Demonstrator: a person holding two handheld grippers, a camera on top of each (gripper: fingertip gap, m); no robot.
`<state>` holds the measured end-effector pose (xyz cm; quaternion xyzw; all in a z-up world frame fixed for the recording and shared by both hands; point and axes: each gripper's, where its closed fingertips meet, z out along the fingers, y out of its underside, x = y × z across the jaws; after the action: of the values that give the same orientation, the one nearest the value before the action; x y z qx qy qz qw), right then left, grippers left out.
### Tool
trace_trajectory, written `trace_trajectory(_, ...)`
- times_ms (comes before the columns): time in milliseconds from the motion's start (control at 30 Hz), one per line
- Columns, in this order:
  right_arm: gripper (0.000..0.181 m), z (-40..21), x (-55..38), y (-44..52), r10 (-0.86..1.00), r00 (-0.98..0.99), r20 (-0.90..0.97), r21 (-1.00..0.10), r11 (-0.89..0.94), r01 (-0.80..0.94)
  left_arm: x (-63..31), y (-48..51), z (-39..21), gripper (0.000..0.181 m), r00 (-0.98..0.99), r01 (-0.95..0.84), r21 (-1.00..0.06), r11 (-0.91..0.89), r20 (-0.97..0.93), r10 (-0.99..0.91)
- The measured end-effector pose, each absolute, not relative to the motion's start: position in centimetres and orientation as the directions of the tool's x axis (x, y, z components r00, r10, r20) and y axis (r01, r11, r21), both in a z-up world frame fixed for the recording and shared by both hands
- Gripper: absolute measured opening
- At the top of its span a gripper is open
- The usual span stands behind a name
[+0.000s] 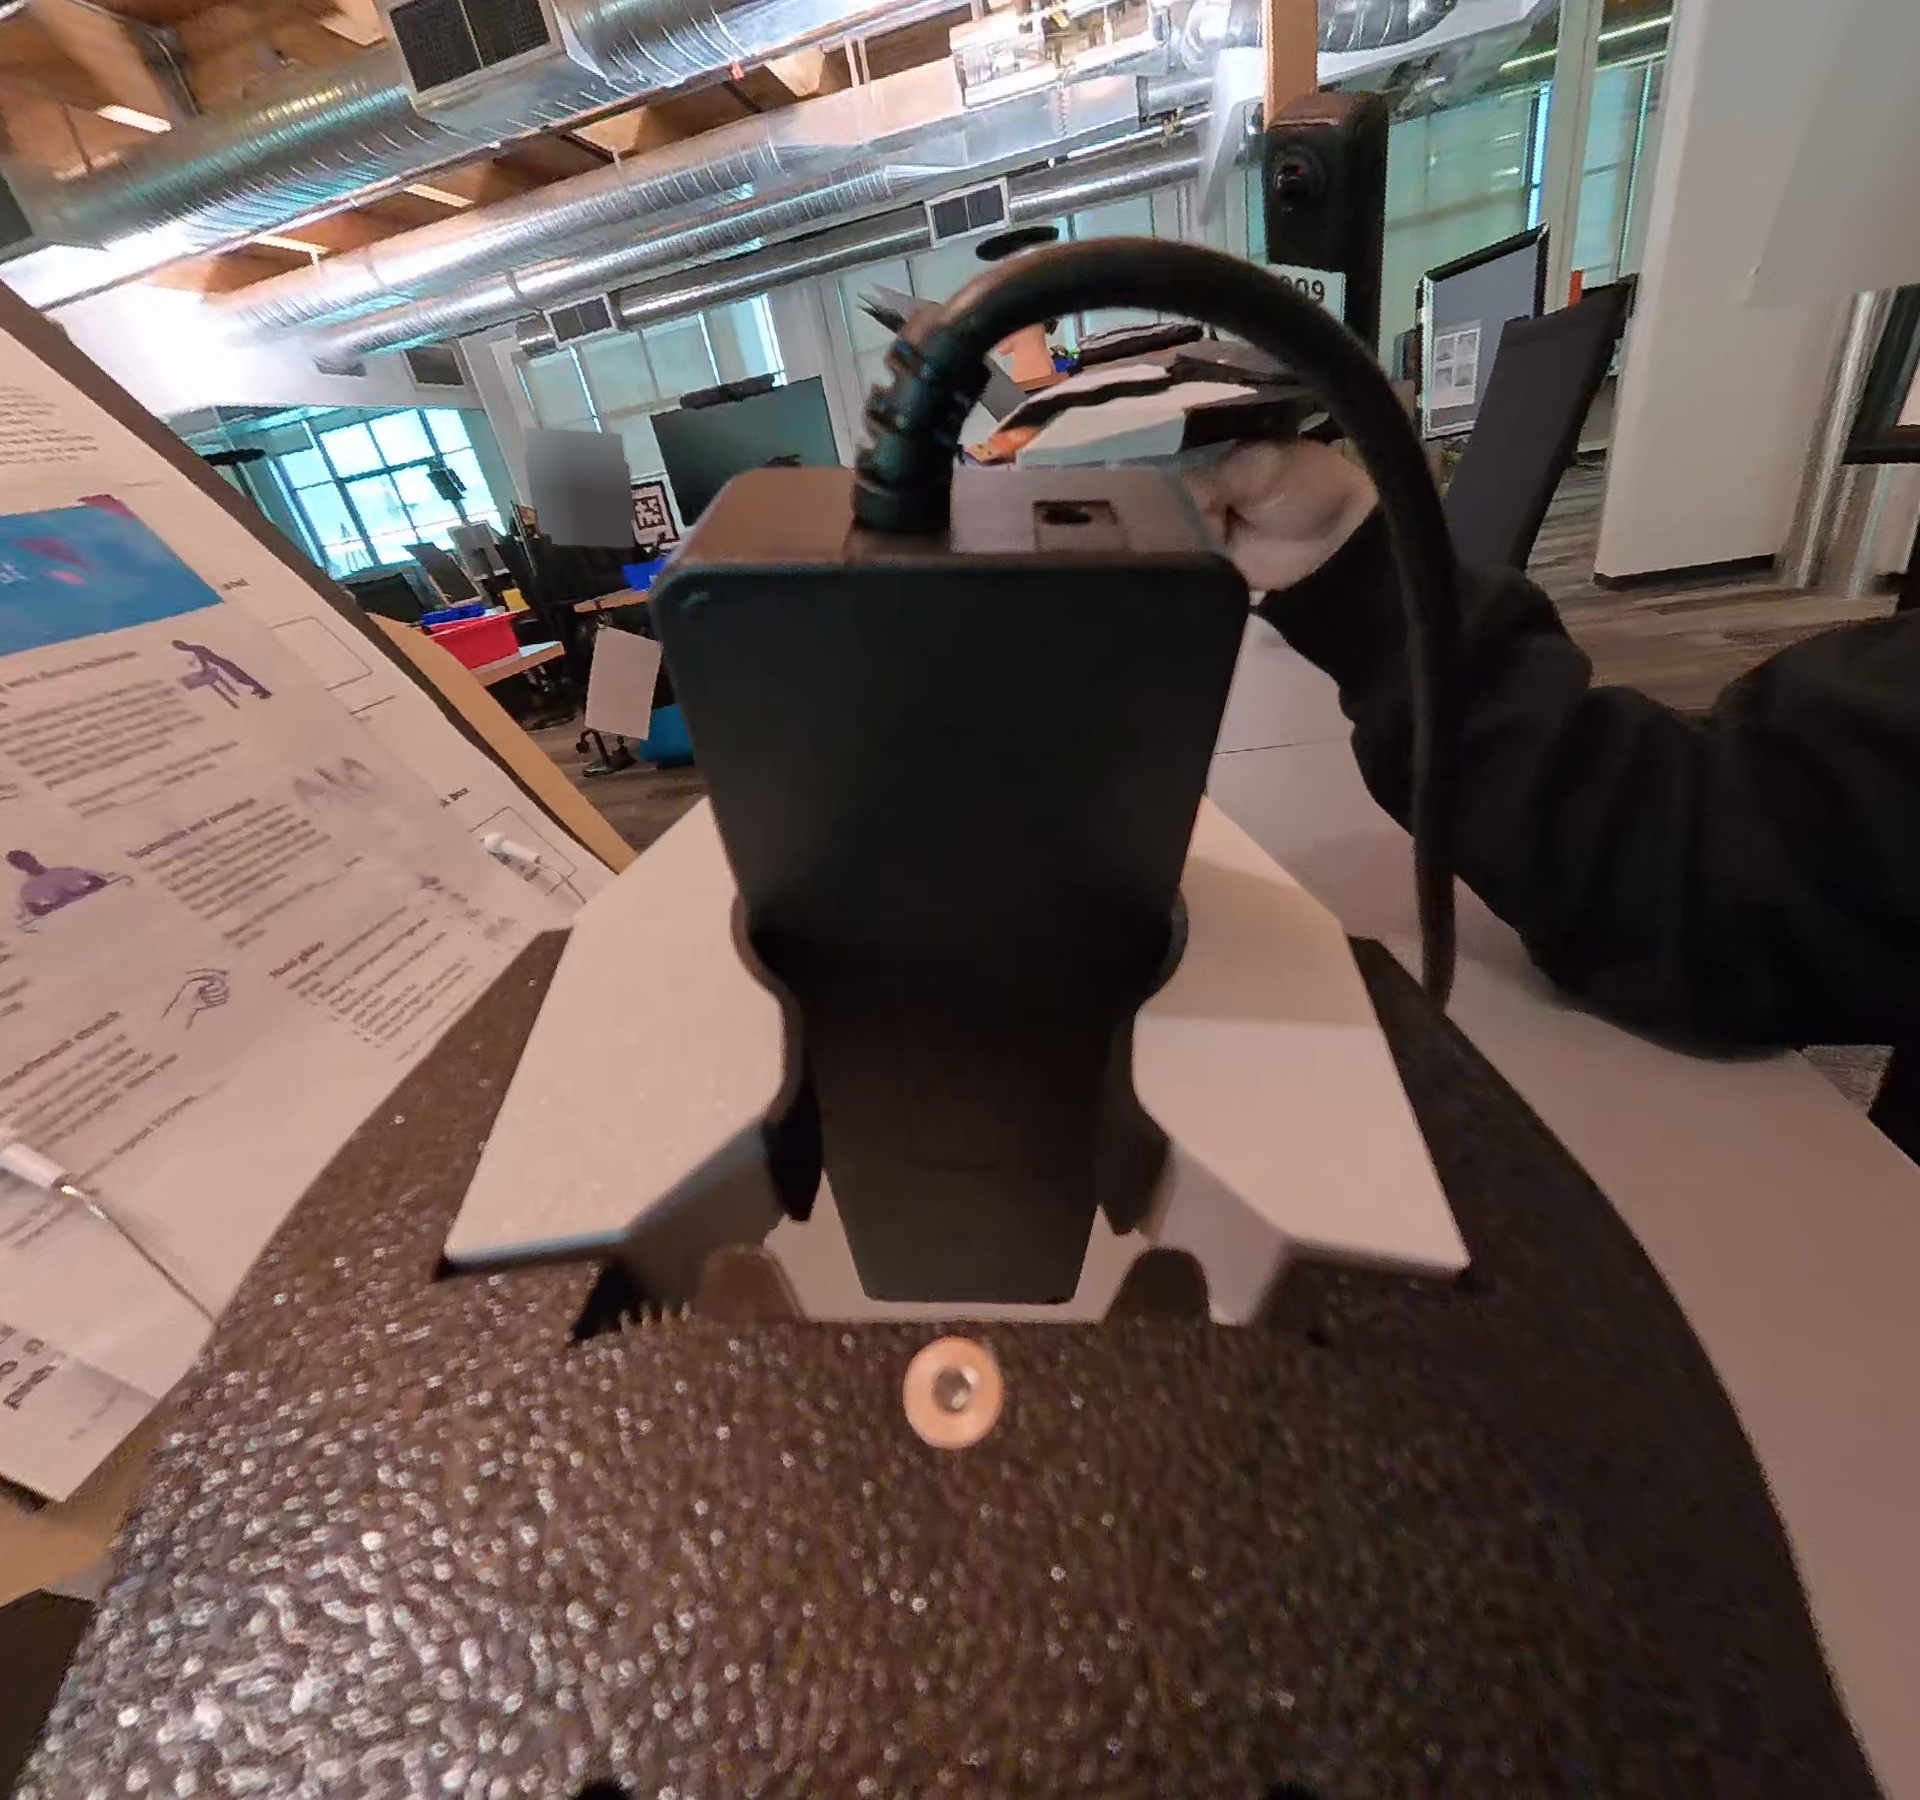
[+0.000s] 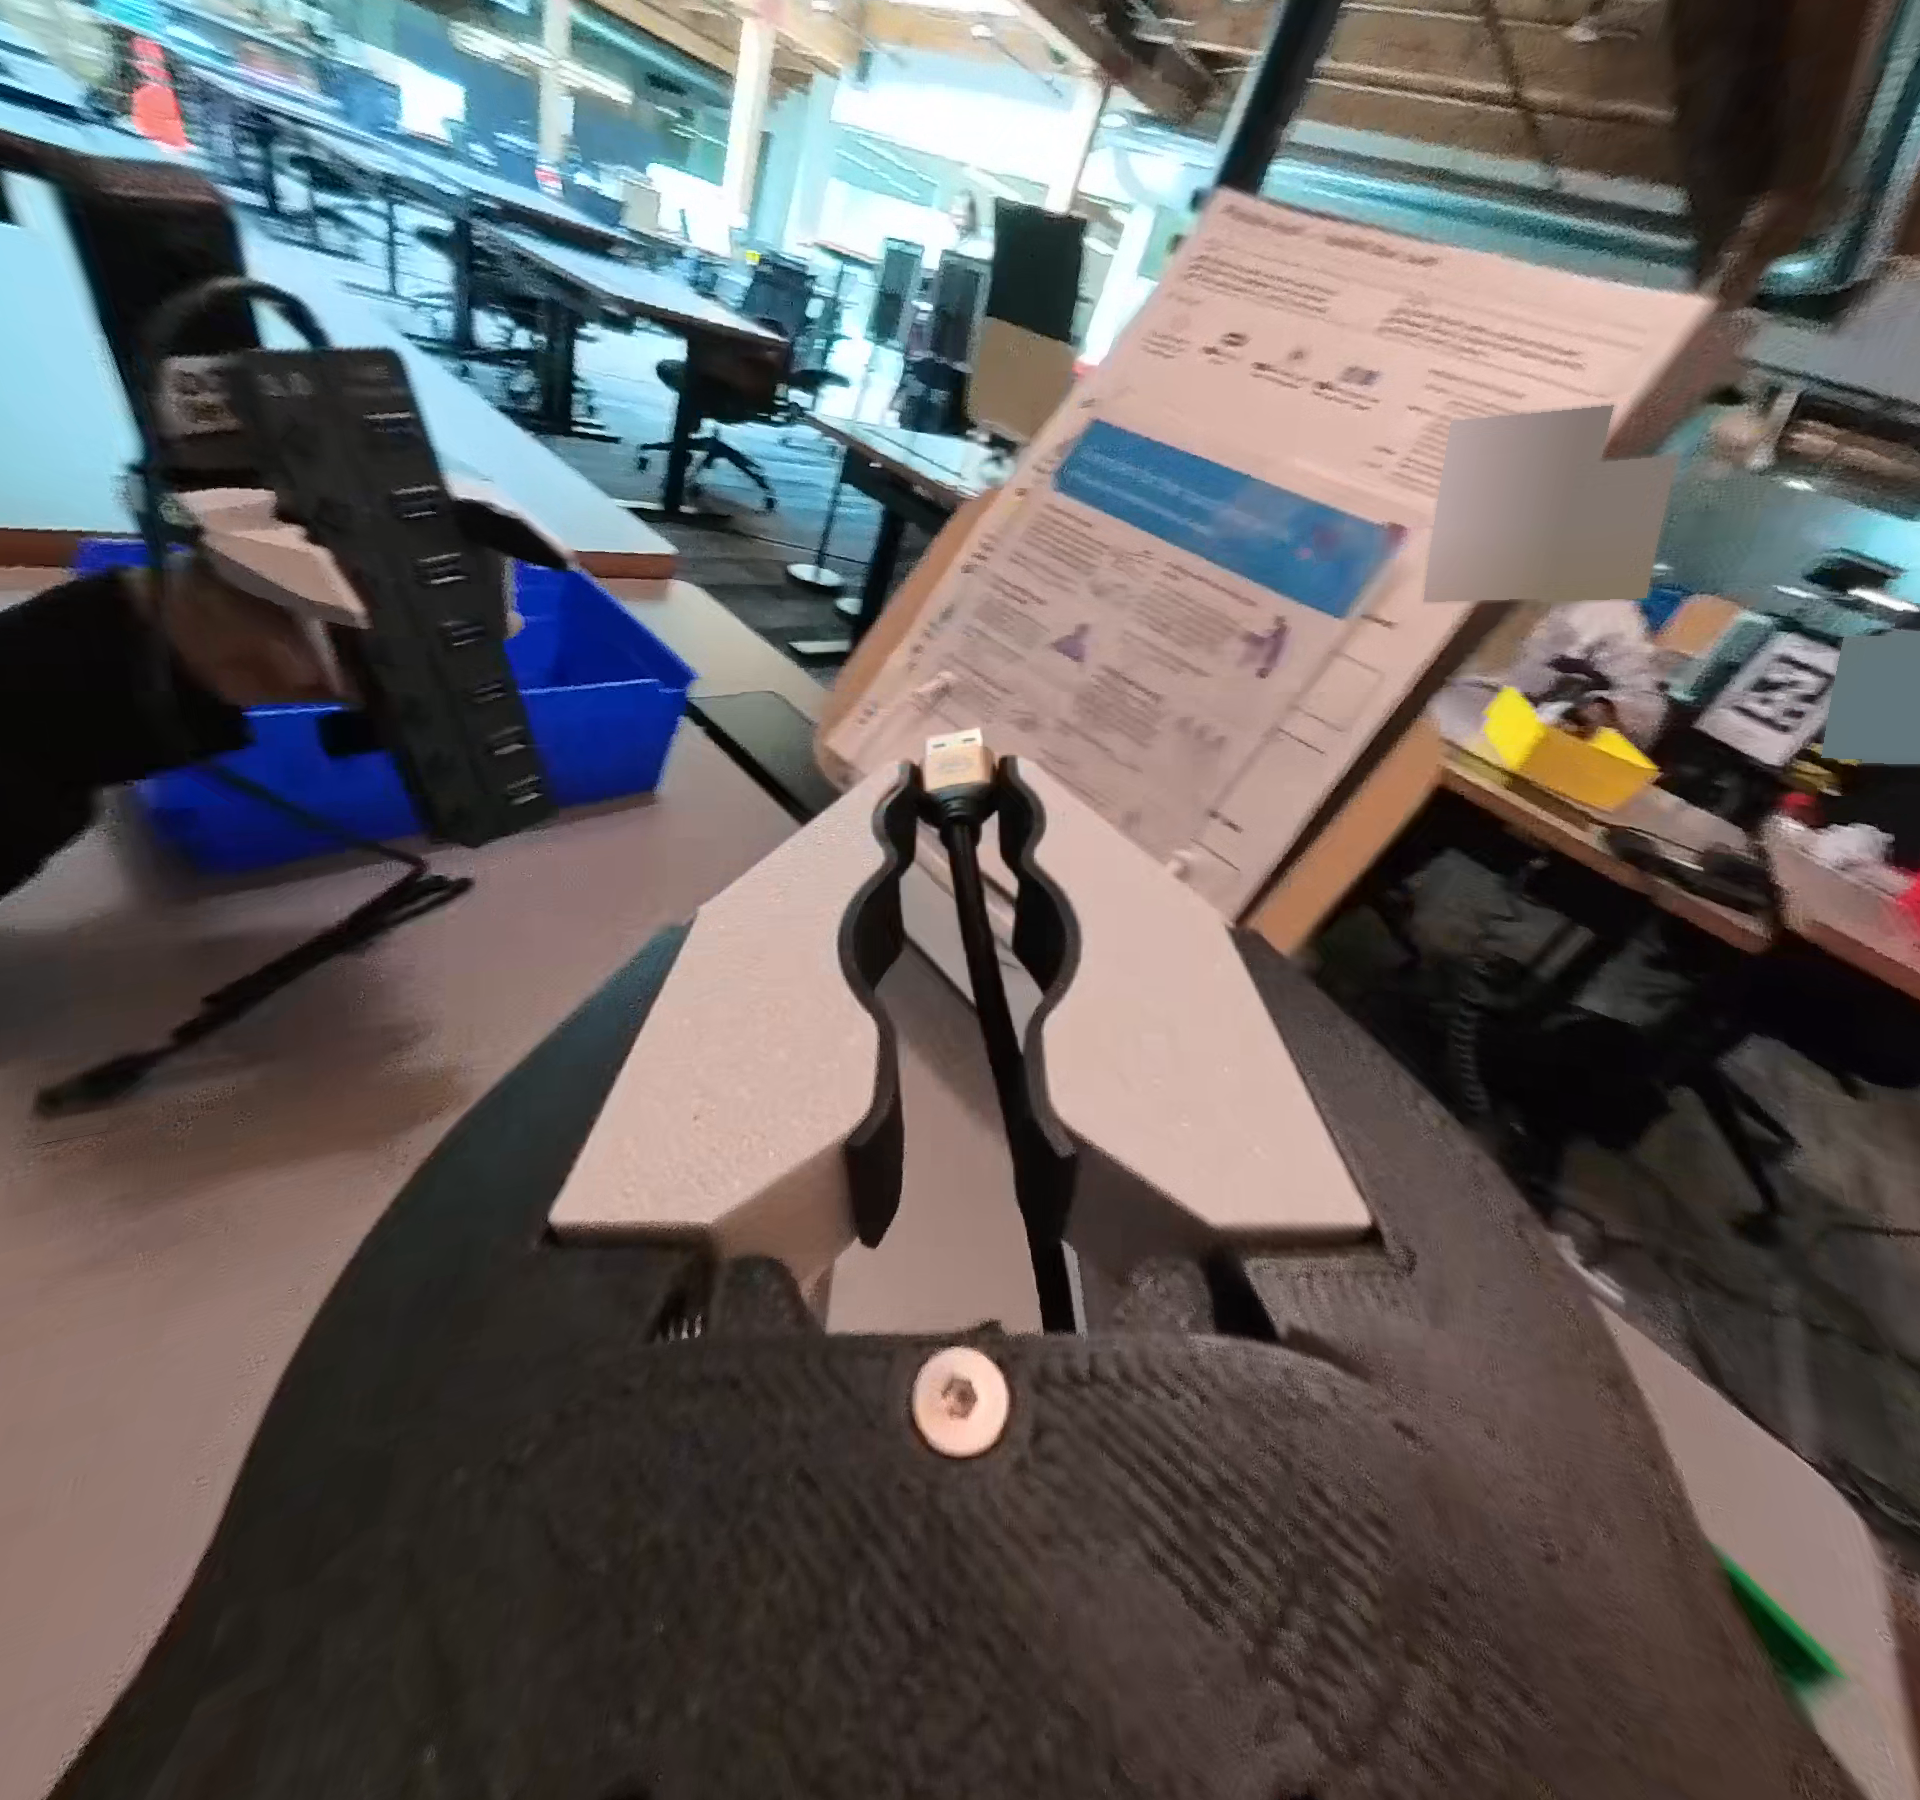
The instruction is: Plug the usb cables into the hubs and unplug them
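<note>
Left wrist view: left claw (image 1: 961, 940) clenched on tall black plastic USB hub (image 1: 951, 711). Right claw (image 2: 958, 794) grips gold-tipped black USB cable (image 2: 954, 763), well right of the hub, unplugged. Insertion seems next, needing alignment with a port.

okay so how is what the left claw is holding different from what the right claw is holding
The left claw grips a wide, flat black plastic USB hub; the right claw pinches a small gold-coloured metal USB plug on a thin black cable. The hub fills its claw's wide gap, while the plug sits only at the fingertips. The hub's thick black cord arches from its top; the plug's cable trails back between the fingers. Both are held off the table.
</note>
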<state>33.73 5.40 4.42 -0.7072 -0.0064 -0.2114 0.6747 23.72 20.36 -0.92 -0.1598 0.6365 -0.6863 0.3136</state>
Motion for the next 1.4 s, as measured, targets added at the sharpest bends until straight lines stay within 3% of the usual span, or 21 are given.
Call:
trace_trajectory(133, 0.014, 5.6, 38.3, -1.6, -0.516, 0.802, 0.301, -0.949, -0.082, 0.304, 23.5, 19.0, -1.1, 0.061, -0.778, 0.223, -0.975, 0.019, -0.190, -0.599)
trace_trajectory(300, 0.014, 4.1, 41.9, -6.6, -0.593, 0.790, 0.159, -0.978, 0.014, 0.207, 23.7, 17.8, -1.7, 0.061, -0.795, 0.210, -0.977, 0.038, -0.194, -0.574)
trace_trajectory(367, 0.013, 3.4, 44.5, -9.0, -0.715, 0.690, 0.109, -0.984, 0.023, 0.179, 23.7, 17.5, -1.8, 0.061, -0.802, 0.208, -0.977, 0.038, -0.192, -0.566)
trace_trajectory(500, 0.013, -2.2, 45.7, -8.4, -0.639, 0.768, -0.045, -0.992, -0.060, -0.107, 23.7, 17.1, -2.1, 0.062, -0.810, 0.199, -0.979, 0.051, -0.194, -0.554)
trace_trajectory(600, 0.013, -8.1, 46.5, -7.3, -0.603, 0.786, -0.135, -0.928, -0.200, -0.313, 23.7, 16.7, -2.3, 0.061, -0.822, 0.188, -0.981, 0.043, -0.181, -0.540)
trace_trajectory(700, 0.013, -14.6, 45.7, -7.8, -0.622, 0.773, -0.125, -0.747, -0.454, -0.486, 23.7, 16.5, -2.5, 0.061, -0.826, 0.184, -0.982, 0.051, -0.183, -0.533)
trace_trajectory(733, 0.018, -16.4, 45.6, -8.4, -0.631, 0.773, -0.072, -0.679, -0.537, -0.501, 23.7, 16.4, -2.5, 0.061, -0.828, 0.179, -0.982, 0.052, -0.179, -0.531)
trace_trajectory(800, 0.047, -18.0, 45.8, -9.6, -0.650, 0.758, 0.047, -0.582, -0.635, -0.508, 23.7, 16.4, -2.6, 0.061, -0.828, 0.178, -0.983, 0.055, -0.180, -0.532)
trace_trajectory(833, 0.062, -17.8, 45.9, -9.7, -0.643, 0.760, 0.095, -0.570, -0.661, -0.488, 23.7, 16.4, -2.6, 0.061, -0.829, 0.177, -0.983, 0.054, -0.178, -0.529)
trace_trajectory(967, 0.082, -12.3, 45.5, -6.9, -0.573, 0.777, 0.261, -0.700, -0.666, -0.256, 23.6, 16.3, -2.3, 0.061, -0.833, 0.181, -0.983, 0.036, -0.172, -0.526)
trace_trajectory(1100, 0.085, -6.3, 37.8, 3.4, -0.193, 0.929, 0.316, -0.846, -0.500, 0.184, 23.2, 15.9, -1.5, 0.061, -0.847, 0.198, -0.980, -0.009, -0.166, -0.505)
trace_trajectory(1167, 0.086, -4.6, 33.1, 8.3, -0.008, 0.940, 0.341, -0.881, -0.350, 0.317, 22.9, 15.6, -1.1, 0.061, -0.855, 0.201, -0.979, -0.032, -0.159, -0.493)
trace_trajectory(1300, 0.087, -5.1, 24.6, 15.8, 0.321, 0.908, 0.268, -0.926, -0.174, 0.334, 22.7, 15.0, -1.0, 0.061, -0.860, 0.203, -0.979, -0.023, -0.167, -0.482)
trace_trajectory(1400, 0.087, -6.9, 22.0, 18.9, 0.379, 0.883, 0.278, -0.919, -0.161, 0.359, 22.7, 14.7, -1.1, 0.061, -0.861, 0.200, -0.980, -0.004, -0.173, -0.479)
